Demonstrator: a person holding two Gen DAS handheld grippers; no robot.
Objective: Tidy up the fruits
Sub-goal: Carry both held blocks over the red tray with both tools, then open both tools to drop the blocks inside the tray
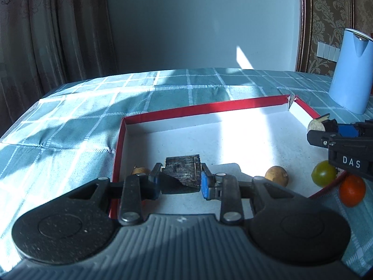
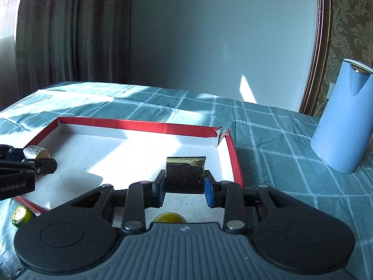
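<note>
- So the left gripper (image 1: 180, 179) has its jaws clamped on a dark, rough-skinned chunk with a cut face (image 1: 183, 170), hanging over the near left part of the shallow white tray with red walls (image 1: 205, 108).
- Right gripper (image 2: 184, 183) is the same deal: jaws clamped on a dark blocky chunk with a pale cut top (image 2: 185, 175), held above the tray's right side, near the torn far corner.
- Inside the tray there's a small tan oval fruit (image 1: 277, 175) on the white floor, plus another tan bit (image 1: 140, 170) peeking out behind the left gripper.
- A round green fruit (image 1: 324, 172) sits right at the tray's near right edge, and a round orange fruit (image 1: 352, 193) is just outside it on the counter with the teal checked cloth (image 1: 93, 126).
- A cut green piece (image 2: 21, 215) lies on the cloth outside the tray.
- Pale blue kettle-like jug (image 2: 341, 116) stands off to the right, well apart from the tray.
</note>
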